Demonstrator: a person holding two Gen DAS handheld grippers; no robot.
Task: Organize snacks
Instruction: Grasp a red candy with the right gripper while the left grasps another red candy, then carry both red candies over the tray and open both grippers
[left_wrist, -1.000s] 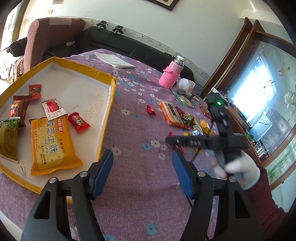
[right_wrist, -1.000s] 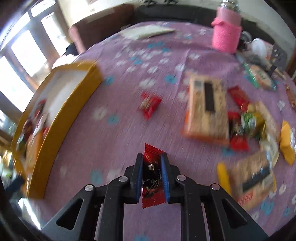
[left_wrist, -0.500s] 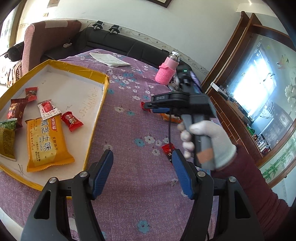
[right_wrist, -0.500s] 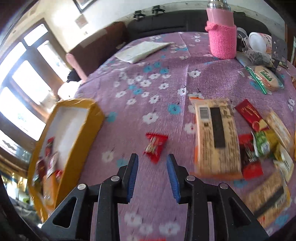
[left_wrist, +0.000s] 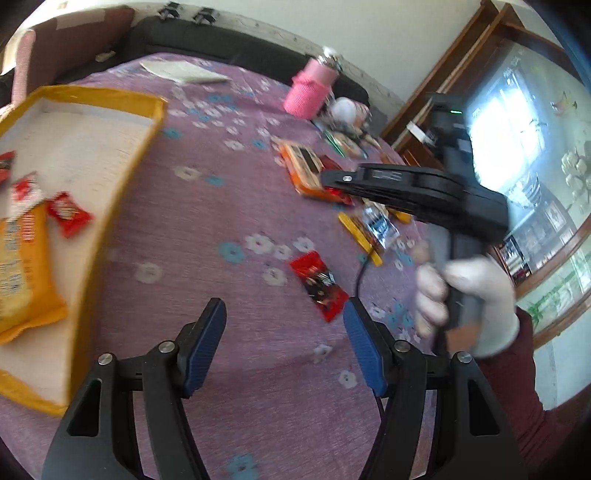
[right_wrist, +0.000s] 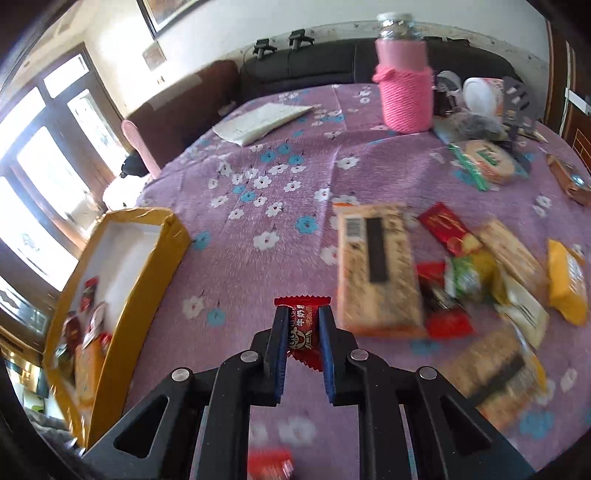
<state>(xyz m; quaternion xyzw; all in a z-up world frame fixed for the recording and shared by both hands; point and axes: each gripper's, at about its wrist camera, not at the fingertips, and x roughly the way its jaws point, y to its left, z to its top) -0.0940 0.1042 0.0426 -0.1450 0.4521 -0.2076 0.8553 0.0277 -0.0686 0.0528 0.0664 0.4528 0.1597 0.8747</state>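
Note:
My right gripper (right_wrist: 303, 317) is shut on a small red candy (right_wrist: 302, 330) and holds it above the purple cloth. Seen from the left wrist view, the right gripper (left_wrist: 327, 179) hangs over the snack pile. My left gripper (left_wrist: 284, 332) is open and empty, just in front of a red-and-black snack packet (left_wrist: 319, 284) lying on the cloth. The yellow-rimmed tray (left_wrist: 122, 177) at the left holds several snacks, among them an orange packet (left_wrist: 18, 266) and a red candy (left_wrist: 68, 214). The tray also shows in the right wrist view (right_wrist: 147, 266).
A pile of loose snacks (right_wrist: 476, 280) with a long orange packet (right_wrist: 376, 266) lies at the right. A pink-sleeved bottle (right_wrist: 404, 85), a folded paper (right_wrist: 262, 122) and cups (right_wrist: 480, 96) stand at the back. Another red wrapper (right_wrist: 269, 465) lies below my right gripper.
My right gripper dropped the red-and-black packet on the cloth, opened, moved onto the small red candy farther back and shut on it. My left gripper swung right toward the dropped packet.

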